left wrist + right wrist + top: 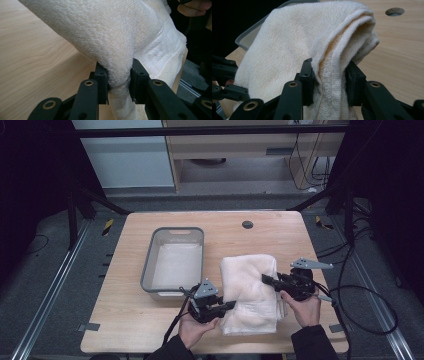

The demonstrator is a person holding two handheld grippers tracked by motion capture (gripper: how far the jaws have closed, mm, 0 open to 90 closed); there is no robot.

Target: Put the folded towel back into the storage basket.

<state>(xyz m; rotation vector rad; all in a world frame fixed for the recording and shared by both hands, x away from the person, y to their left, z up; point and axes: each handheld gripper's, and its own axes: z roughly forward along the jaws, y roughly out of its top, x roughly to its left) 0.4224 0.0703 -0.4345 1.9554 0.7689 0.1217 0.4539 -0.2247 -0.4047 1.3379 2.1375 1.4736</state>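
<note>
A folded cream towel (250,290) lies on the wooden table (150,325), just right of a grey plastic bin (148,270). My left gripper (229,305) is shut on the towel's near left edge; in the left gripper view the terry cloth (105,32) is pinched between both jaws (119,80). My right gripper (267,280) is shut on the towel's right edge. The right gripper view has the folded hem (332,72) squeezed between its jaws, with the towel (287,45) arching up and away from them.
The grey bin has a white cloth lining its bottom (175,262). A round cable hole (247,224) sits at the table's far side. Black cables (370,310) trail off the right edge. Dark frame posts (72,210) stand at the back corners.
</note>
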